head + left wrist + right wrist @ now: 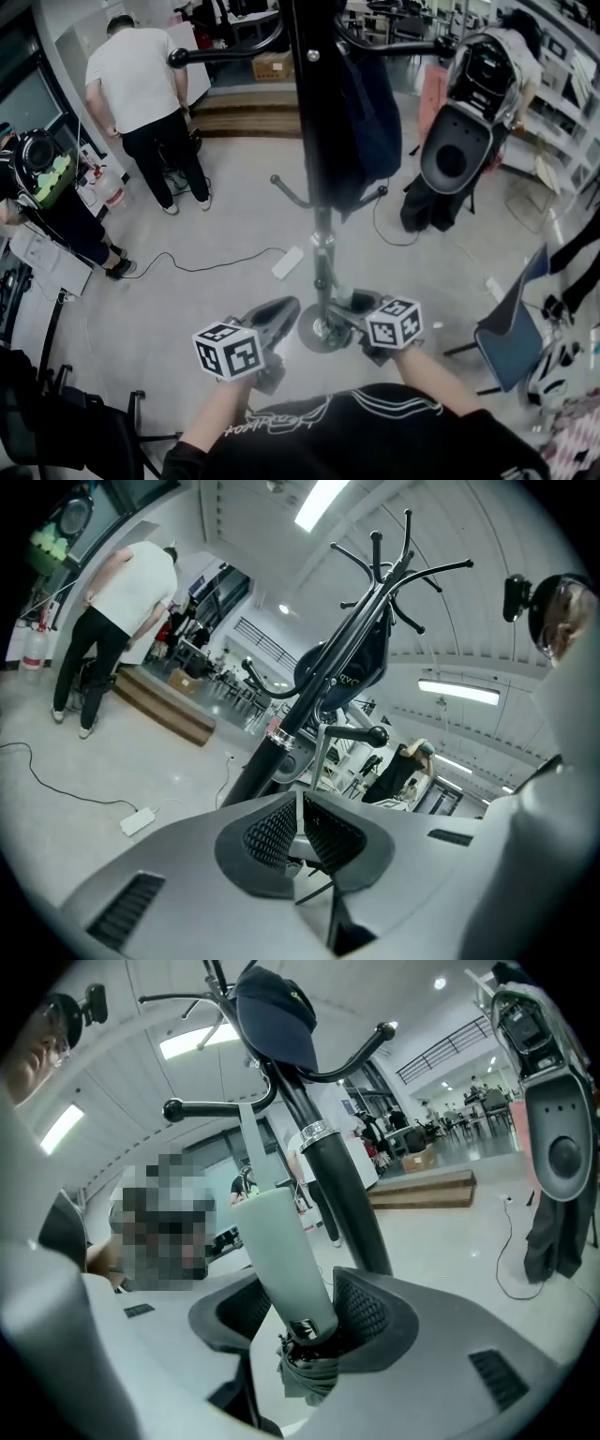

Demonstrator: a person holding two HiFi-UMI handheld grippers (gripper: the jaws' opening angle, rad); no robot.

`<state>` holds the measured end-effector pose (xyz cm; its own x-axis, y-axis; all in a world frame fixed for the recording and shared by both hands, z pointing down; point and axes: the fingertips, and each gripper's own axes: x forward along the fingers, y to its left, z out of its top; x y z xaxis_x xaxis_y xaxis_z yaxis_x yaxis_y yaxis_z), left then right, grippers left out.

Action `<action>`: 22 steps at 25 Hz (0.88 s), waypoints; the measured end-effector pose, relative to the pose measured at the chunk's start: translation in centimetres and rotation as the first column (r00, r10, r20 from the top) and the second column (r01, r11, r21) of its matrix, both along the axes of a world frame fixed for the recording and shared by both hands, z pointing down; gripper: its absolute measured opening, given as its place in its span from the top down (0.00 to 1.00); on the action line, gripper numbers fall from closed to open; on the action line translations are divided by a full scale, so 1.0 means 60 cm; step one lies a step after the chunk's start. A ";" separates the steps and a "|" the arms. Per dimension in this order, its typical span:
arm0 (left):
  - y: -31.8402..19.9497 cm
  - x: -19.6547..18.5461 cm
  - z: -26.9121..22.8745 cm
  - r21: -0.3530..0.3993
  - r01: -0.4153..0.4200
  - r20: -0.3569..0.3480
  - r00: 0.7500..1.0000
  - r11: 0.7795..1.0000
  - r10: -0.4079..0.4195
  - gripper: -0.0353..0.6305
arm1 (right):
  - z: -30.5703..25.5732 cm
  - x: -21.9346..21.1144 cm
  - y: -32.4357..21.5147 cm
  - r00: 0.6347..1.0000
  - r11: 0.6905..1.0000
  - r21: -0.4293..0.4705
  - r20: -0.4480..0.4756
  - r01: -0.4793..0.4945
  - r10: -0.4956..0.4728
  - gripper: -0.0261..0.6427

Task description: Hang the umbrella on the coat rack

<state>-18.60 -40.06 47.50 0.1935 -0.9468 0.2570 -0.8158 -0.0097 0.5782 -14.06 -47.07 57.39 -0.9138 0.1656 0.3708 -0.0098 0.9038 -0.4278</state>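
Jaws of the right gripper point(307, 1309) stand apart, loose around the umbrella point(281, 1251). There is a clear gap at the left pad, and the pale handle leans on the right pad. The umbrella's thin strap point(246, 1147) runs up to a lower hook point(216, 1107) of the coat rack point(342, 1204), just beside the pole. The left gripper point(300, 832) has its jaws closed together on nothing. Both forearms reach forward, one gripper on each side of the pole. Bare floor point(234, 187) surrounds the rack's base point(323, 333). A power strip point(287, 262) lies to its left and a blue chair point(516, 328) stands to its right. The writing on the black shirt is too small to read.
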 end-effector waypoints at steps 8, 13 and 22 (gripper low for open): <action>0.031 0.028 -0.020 0.035 -0.008 -0.030 0.999 0.999 0.009 0.92 | -0.028 0.063 -0.003 0.996 0.995 -0.072 0.046 -0.067 0.070 0.63; 0.069 0.068 -0.061 0.082 -0.037 -0.029 0.999 0.996 0.040 0.92 | -0.160 0.124 0.033 0.962 0.990 -0.096 0.244 -0.104 0.125 0.64; 0.199 0.182 -0.173 0.180 -0.107 0.028 0.994 0.978 0.104 0.92 | -0.353 0.243 0.223 0.909 0.995 0.045 0.411 -0.090 0.064 0.91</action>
<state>-7.69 -28.13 37.12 0.2913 -0.9526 0.0882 -0.8152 -0.1989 0.5439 0.54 -33.71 36.21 -0.9965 0.0772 -0.0306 0.0830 0.9320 -0.3528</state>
